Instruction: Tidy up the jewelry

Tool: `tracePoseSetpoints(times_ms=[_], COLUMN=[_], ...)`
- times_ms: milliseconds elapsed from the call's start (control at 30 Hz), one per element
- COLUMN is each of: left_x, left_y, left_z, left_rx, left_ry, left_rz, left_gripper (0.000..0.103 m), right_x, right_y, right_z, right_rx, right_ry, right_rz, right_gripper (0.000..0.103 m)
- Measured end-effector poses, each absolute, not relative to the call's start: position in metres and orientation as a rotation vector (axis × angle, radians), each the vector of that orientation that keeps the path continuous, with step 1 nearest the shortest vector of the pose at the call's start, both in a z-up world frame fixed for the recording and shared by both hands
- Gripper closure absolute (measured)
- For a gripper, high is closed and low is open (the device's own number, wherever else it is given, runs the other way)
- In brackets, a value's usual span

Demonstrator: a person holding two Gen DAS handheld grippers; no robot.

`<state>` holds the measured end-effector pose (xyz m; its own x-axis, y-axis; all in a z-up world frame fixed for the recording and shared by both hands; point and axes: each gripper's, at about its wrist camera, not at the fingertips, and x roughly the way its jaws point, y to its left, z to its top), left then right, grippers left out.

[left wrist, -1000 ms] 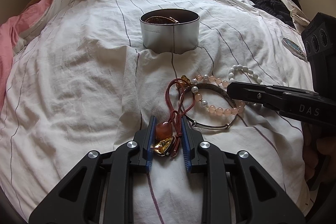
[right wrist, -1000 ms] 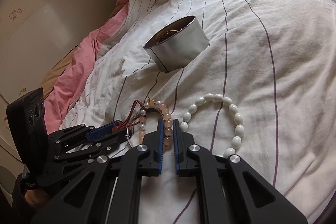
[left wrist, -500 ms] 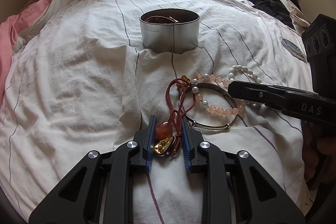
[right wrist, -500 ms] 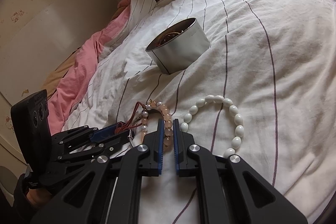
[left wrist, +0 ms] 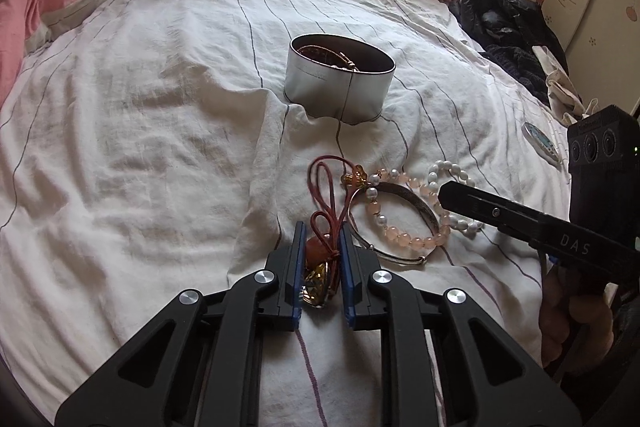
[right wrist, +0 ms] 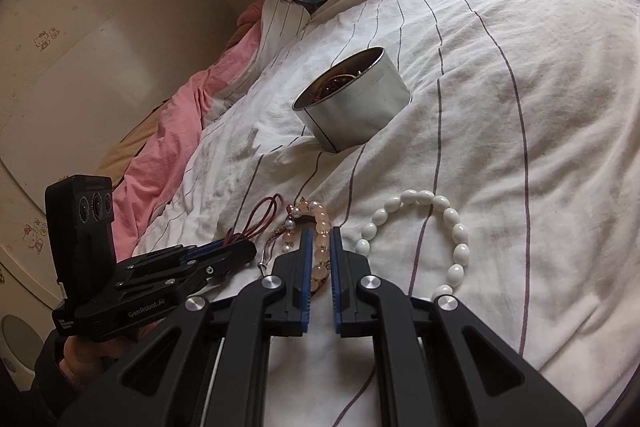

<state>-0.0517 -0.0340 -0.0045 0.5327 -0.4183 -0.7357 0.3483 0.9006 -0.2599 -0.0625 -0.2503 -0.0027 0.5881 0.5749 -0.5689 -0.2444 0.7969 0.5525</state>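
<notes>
- Left wrist view: rides the left gripper [left wrist: 320, 251], looking forward and down along it over the bed [left wrist: 140, 147], close above the sheet; the tin [left wrist: 340, 91] sits straight ahead
- Right wrist view: rides the right gripper [right wrist: 319, 259], angled down and leftward, equally near
- Both share the tin [right wrist: 356, 115], the pink bracelet [left wrist: 404, 237] [right wrist: 322, 227], and each other's gripper

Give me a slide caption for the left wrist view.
Left gripper closing on red-cord pendant beside beaded bracelets, round tin waiting behind.
</notes>
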Motion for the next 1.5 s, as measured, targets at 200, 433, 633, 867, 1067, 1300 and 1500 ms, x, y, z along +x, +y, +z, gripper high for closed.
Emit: tracePoseSetpoints(times_ms=[200, 433, 633, 867, 1067, 1300, 1500], left_x=[-0.056, -0.054, -0.055, -0.054, -0.054, -0.052, -0.051], left_y=[-0.029, -0.029, -0.028, -0.029, -0.03, -0.031, -0.032], left_z=[0.005, 0.01, 0.011, 0.01, 0.01, 0.01, 0.011], left_rx=[-0.112, -0.11, -0.11, -0.107, -0.107, -0.112, -0.106], left_ry=[0.864, 0.836, 0.837, 0.839, 0.84, 0.841, 0.841], left_rz=[-0.467, -0.466, -0.469, -0.468, -0.474, -0.473, -0.469], left_gripper=[0.089, 0.088, 0.088, 0.088, 0.088, 0.088, 0.088], right_x=[-0.065, -0.066, -0.062, -0.073, -0.055, -0.024, -0.024], right_y=[-0.252, -0.248, -0.23, -0.22, -0.21, -0.219, -0.231], right_z=[0.001, 0.001, -0.003, 0.004, 0.009, -0.011, -0.017], right_rx=[0.456, 0.414, 0.326, 0.238, 0.205, 0.334, 0.412], right_ry=[0.789, 0.815, 0.852, 0.811, 0.812, 0.979, 1.006], right_rz=[0.501, 0.444, 0.442, 0.385, 0.44, 0.543, 0.564], right_gripper=[0.094, 0.055, 0.055, 0.063, 0.059, 0.059, 0.094])
